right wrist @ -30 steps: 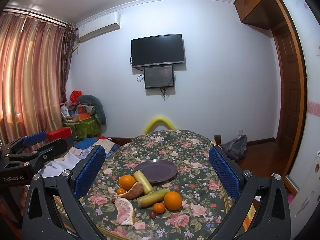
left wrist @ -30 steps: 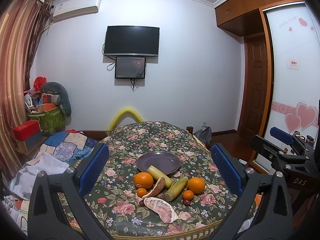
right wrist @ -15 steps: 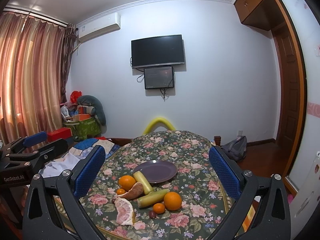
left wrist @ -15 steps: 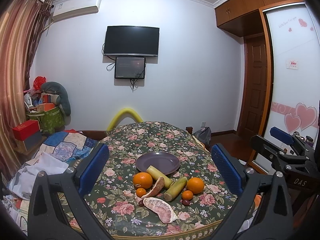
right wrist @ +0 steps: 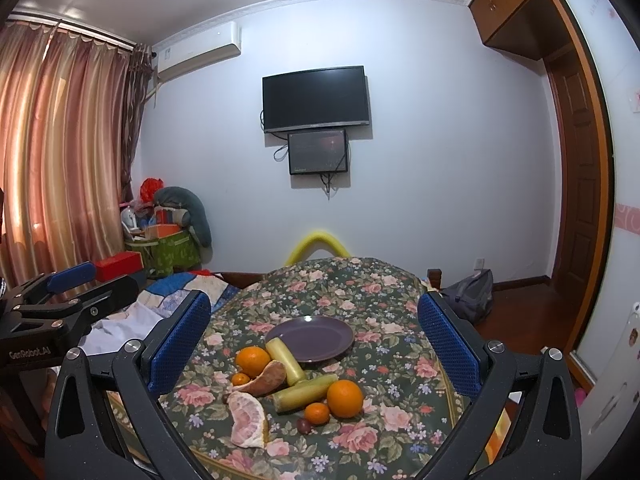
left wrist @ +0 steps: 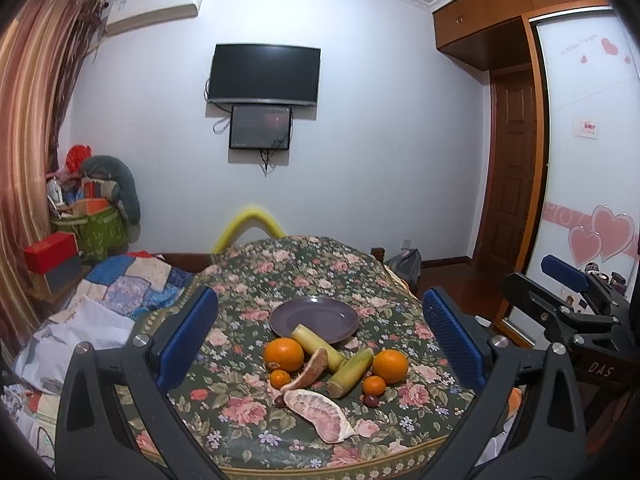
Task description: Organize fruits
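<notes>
An empty purple plate point(left wrist: 314, 317) point(right wrist: 310, 333) sits mid-table on the floral cloth. In front of it lie two large oranges point(left wrist: 283, 354) point(left wrist: 390, 366), two small tangerines point(left wrist: 280, 378) point(left wrist: 374, 385), two green-yellow cane pieces point(left wrist: 318, 347) point(left wrist: 351, 372), a pomelo rind point(left wrist: 308, 369), a peeled pomelo segment point(left wrist: 320, 409) and small dark fruits point(left wrist: 371, 400). My left gripper point(left wrist: 320, 344) is open, held back from the fruit at the near table edge. My right gripper point(right wrist: 314, 348) is also open, empty, at the same distance.
The round table point(left wrist: 280, 264) with floral cloth has a yellow chair back point(left wrist: 248, 224) behind it. Patchwork bedding point(left wrist: 132, 280) and clutter lie to the left, a backpack point(right wrist: 470, 294) on the floor to the right. Each gripper shows at the edge of the other's view.
None of the fruit has moved. Both grippers stay open, with only a slight drift of the views.
</notes>
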A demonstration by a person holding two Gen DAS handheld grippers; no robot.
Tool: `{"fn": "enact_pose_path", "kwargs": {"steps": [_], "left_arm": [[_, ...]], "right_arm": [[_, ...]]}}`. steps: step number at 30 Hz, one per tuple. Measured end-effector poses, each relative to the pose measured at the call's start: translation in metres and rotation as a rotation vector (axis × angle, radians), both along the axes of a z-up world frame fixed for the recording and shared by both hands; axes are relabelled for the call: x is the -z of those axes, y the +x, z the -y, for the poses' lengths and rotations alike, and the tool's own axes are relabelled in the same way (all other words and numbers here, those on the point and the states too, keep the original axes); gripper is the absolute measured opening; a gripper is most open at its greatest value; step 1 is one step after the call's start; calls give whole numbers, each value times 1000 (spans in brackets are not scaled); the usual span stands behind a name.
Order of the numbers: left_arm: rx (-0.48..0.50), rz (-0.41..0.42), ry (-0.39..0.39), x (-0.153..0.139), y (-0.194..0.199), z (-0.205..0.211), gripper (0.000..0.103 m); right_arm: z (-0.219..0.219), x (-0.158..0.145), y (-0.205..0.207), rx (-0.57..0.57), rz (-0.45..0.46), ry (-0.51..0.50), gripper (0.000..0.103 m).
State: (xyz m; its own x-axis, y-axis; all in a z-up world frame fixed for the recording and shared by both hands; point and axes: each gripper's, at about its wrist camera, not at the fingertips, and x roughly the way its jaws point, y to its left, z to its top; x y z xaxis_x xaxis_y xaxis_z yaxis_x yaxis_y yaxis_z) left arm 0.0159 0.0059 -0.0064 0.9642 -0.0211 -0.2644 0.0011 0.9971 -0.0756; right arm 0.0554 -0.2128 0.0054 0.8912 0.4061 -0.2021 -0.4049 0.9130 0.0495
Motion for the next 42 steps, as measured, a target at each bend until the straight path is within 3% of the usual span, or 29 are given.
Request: {"fn": "enact_pose_path", "kwargs": {"steps": [11,21,25,33,35,40,42], "left_arm": [[17,-164,37,42,47,9,103],[22,-385,-26,104,108,0,103],[2,-454,-24,130,126,-2,93],[13,-580,-71,173,153,-3,93],[13,-619,-89,183,157,-3,93],[9,-676,-73,201,162,1,96],[15,-692,-78,207,164,2,96]], "right_arm": [[3,32,27,35,-95,-55,103],[11,81,75,34,-286,-97,103],[11,100,91,26,-354,-115,103],[-1,134,111,-4,-435,-154,103],[-5,142,114,-19,-457,-166,101],[-11,162,126,-52,-530,-171,81],[-12,168,131,-65,-553,-169,78]]}}
